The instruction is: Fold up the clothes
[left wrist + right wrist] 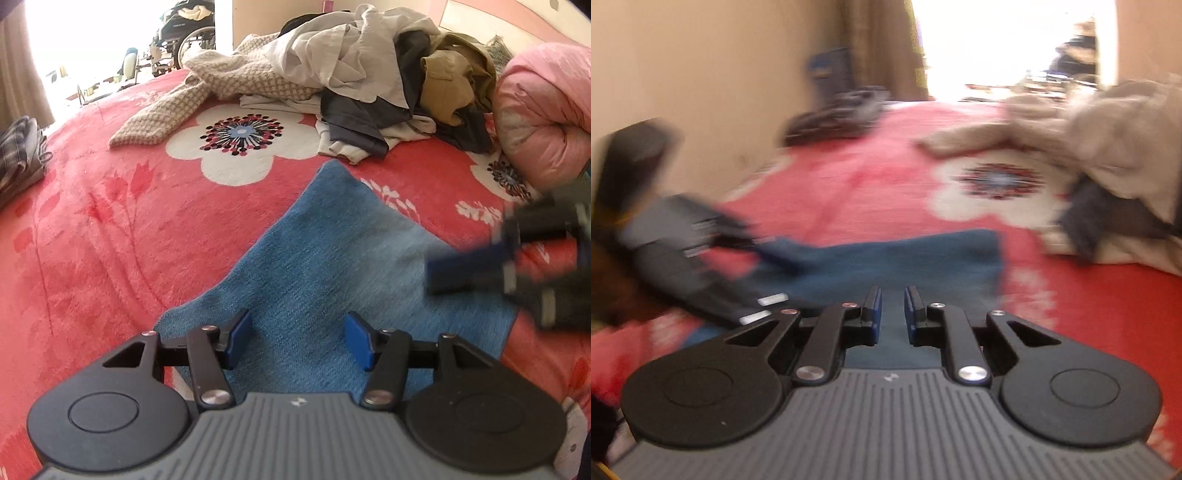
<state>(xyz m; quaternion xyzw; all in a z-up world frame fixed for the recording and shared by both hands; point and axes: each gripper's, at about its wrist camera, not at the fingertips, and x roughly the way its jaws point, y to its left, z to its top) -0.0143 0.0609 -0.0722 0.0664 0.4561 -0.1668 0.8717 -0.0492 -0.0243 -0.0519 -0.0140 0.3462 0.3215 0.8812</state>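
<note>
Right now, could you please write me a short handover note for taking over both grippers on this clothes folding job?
Left gripper: open, over the near end of the blue towel, gripping nothing.
Right gripper: jaws nearly closed, a narrow gap, nothing between them, above the towel's right side.
The towel lies flat on the red bedspread.
Plaid pieces sit at the left edge.
Left: the unfolded pile at the back.
</note>
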